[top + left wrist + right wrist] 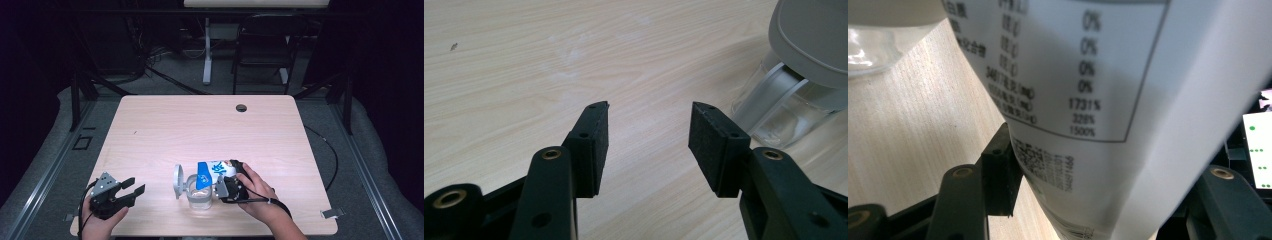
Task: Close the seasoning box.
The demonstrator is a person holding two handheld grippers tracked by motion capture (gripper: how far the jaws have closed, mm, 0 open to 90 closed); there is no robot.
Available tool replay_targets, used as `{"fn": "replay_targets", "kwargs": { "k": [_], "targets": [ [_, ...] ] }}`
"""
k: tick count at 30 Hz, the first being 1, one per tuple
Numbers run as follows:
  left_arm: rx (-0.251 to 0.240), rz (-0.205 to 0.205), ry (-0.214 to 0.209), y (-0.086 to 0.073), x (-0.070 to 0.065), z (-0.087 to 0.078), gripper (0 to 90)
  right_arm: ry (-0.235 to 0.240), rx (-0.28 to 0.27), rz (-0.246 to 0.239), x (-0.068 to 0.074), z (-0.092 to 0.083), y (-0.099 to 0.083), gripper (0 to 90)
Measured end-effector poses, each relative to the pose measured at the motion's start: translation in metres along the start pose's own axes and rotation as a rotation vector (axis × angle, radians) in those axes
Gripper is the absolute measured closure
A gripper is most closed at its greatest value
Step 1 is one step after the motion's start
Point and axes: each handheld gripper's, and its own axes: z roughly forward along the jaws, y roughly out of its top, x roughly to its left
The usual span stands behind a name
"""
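Note:
A white and blue pouch [211,171] is tilted over a clear glass jar [199,196] near the table's front edge. The jar's grey hinged lid [178,181] stands flipped open on its left side. My right gripper [224,182] is shut on the pouch; in the right gripper view the pouch's printed label side [1083,90] sits between the jaws of my right gripper [1108,175], and the left pad [998,170] presses against it. My left gripper [136,184] rests open at the front left, apart from the jar. Its jaws [649,106] hold nothing, with the jar [774,110] and lid [811,40] off to their right.
The light wooden table [200,125] has a round cable hole [241,107] near its far edge. A black chair [262,50] and a white desk leg [207,50] stand beyond the table. A cable [327,150] hangs off the right side.

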Motion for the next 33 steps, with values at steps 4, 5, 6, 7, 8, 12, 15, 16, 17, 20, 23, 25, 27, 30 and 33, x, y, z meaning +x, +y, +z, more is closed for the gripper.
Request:
{"fn": "replay_targets", "kwargs": {
  "k": [4,5,6,7,8,12,15,16,17,20,23,25,27,30,33],
  "targets": [
    [-0.001,0.0,0.001,-0.0001,0.0001,-0.0001,51.0,-0.007,-0.001,-0.016,-0.0001,0.001,0.0001,40.3],
    [-0.001,0.0,0.001,-0.0001,0.0001,-0.0001,51.0,-0.007,-0.001,-0.016,-0.0001,0.001,0.0001,40.3],
    [0.0,0.0,0.002,-0.0001,0.0002,-0.0002,51.0,-0.008,-0.002,-0.02,-0.0002,0.0011,0.0002,40.3],
    [0.0,0.0,0.002,-0.0001,0.0003,-0.0002,50.9,-0.01,0.009,-0.034,-0.001,0.0004,0.0008,40.3],
    [0.0,-0.002,0.003,-0.0001,0.0003,-0.0003,51.0,-0.018,0.021,-0.053,-0.0017,-0.0007,0.0015,40.4],
    [-0.001,-0.003,0.004,-0.0002,0.0004,-0.0004,50.9,-0.021,0.011,-0.059,-0.0013,0.0002,0.001,40.4],
    [-0.001,-0.003,0.004,-0.0003,0.0006,-0.0004,50.9,-0.025,0.009,-0.069,-0.0012,0.0003,0.001,40.4],
    [-0.001,-0.003,0.004,-0.0002,0.0006,-0.0004,50.9,-0.027,0.008,-0.07,-0.0012,0.0004,0.001,40.4],
    [-0.001,-0.003,0.004,-0.0002,0.0006,-0.0004,50.9,-0.028,0.007,-0.074,-0.0012,0.0004,0.0009,40.4],
    [-0.002,-0.002,0.004,-0.0002,0.0007,-0.0004,50.9,-0.037,0.032,-0.105,-0.0025,-0.0013,0.0017,40.4],
    [-0.001,-0.002,0.005,-0.0003,0.0007,-0.0003,50.9,-0.041,0.019,-0.104,-0.0016,-0.0003,0.001,40.4],
    [-0.002,-0.004,0.004,-0.0005,0.0007,-0.0001,50.9,-0.045,0.027,-0.12,-0.0023,-0.001,0.0014,40.5],
    [-0.003,-0.003,0.004,-0.0005,0.0008,-0.0001,50.9,-0.051,0.026,-0.131,-0.0022,-0.0011,0.0014,40.5],
    [-0.003,-0.004,0.004,-0.0006,0.0009,-0.0002,50.9,-0.052,0.021,-0.132,-0.002,-0.0009,0.0012,40.5],
    [-0.002,-0.006,0.004,-0.0008,0.0011,-0.0002,50.9,-0.058,0.019,-0.154,-0.0019,-0.0015,0.0009,40.6]
  ]
}}
